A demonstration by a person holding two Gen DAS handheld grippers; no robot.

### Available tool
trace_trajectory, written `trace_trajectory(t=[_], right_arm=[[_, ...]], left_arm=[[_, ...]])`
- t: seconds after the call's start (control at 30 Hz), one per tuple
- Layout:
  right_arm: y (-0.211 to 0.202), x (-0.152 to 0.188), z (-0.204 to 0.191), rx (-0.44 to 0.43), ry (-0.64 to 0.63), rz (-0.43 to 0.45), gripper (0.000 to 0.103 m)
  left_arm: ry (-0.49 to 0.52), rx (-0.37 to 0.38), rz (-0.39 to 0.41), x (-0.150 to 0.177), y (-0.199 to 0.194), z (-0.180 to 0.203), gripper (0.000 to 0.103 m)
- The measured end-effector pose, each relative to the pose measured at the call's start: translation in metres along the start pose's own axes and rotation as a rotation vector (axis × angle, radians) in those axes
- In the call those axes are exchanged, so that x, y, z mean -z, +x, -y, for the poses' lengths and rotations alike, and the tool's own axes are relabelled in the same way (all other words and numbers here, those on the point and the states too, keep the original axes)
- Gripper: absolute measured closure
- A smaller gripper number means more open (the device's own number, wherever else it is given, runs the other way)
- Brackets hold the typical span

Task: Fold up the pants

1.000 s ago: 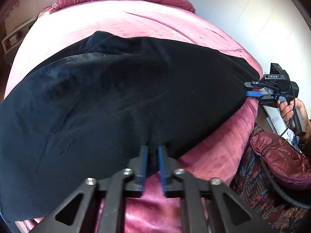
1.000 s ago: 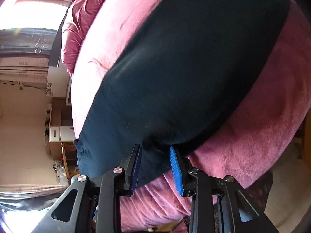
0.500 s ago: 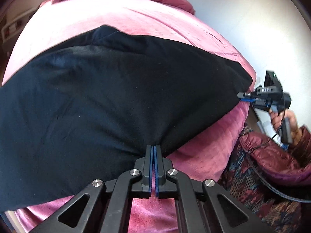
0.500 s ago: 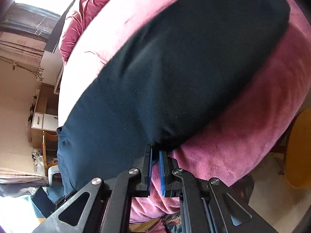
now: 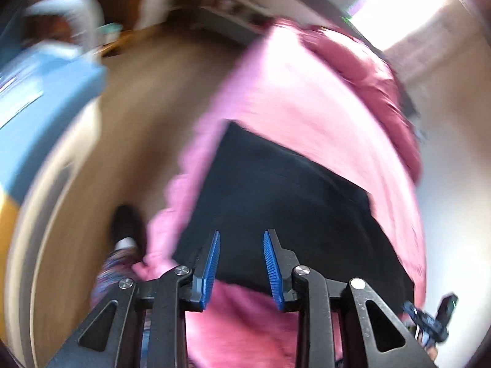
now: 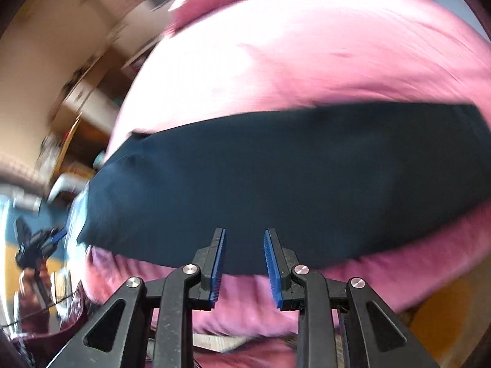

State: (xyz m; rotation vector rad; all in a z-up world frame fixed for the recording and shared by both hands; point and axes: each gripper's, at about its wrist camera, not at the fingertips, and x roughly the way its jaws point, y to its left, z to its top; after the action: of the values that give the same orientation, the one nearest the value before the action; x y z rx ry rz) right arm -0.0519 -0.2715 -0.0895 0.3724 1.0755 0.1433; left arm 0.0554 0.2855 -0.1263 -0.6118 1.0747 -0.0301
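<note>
The dark pants are seen lying flat as a long band across the pink bedspread, with their near edge just short of the bed's front edge; in the left wrist view the same pants appear as a dark slab running away from the camera. The left gripper is held above the near edge with its blue pads apart and nothing between them, its jaws having just been opening. The right gripper is likewise parted and empty, its jaws also having just been opening, so the cloth is released on both sides. Both views are blurred, so seams and creases cannot be made out. The step in hand is judged to be a release between folds. For it to be done well, the cloth should be left undisturbed as the pads are lifted clear, the edges should be checked for alignment, and the next grasp points should be chosen at the short ends so that the band can be halved evenly.
</note>
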Motion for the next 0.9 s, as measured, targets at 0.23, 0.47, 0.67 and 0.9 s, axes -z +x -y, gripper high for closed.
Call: trace_trajectory(t=[0.23, 0.47, 0.67, 0.9], right_arm=[[0.080, -0.013, -0.090, -0.100, -0.180, -0.112, 0.077], [0.121, -0.004, -0.124, -0.117, -0.220, -0.184, 0.077], [0.139, 0.006, -0.121, -0.100, -0.200, -0.206, 0.077], [0.148, 0.000, -0.111, -0.137, -0.174, -0.226, 0.077]], left_arm=[[-0.225, 0.013, -0.075, 0.011, 0.018, -0.049, 0.072], [-0.278, 0.080, -0.109, 0.013, 0.041, -0.049, 0.075], [-0.142, 0.059, -0.052, 0.009, 0.037, -0.026, 0.094], [-0.003, -0.106, -0.115, 0.023, 0.052, -0.022, 0.087]])
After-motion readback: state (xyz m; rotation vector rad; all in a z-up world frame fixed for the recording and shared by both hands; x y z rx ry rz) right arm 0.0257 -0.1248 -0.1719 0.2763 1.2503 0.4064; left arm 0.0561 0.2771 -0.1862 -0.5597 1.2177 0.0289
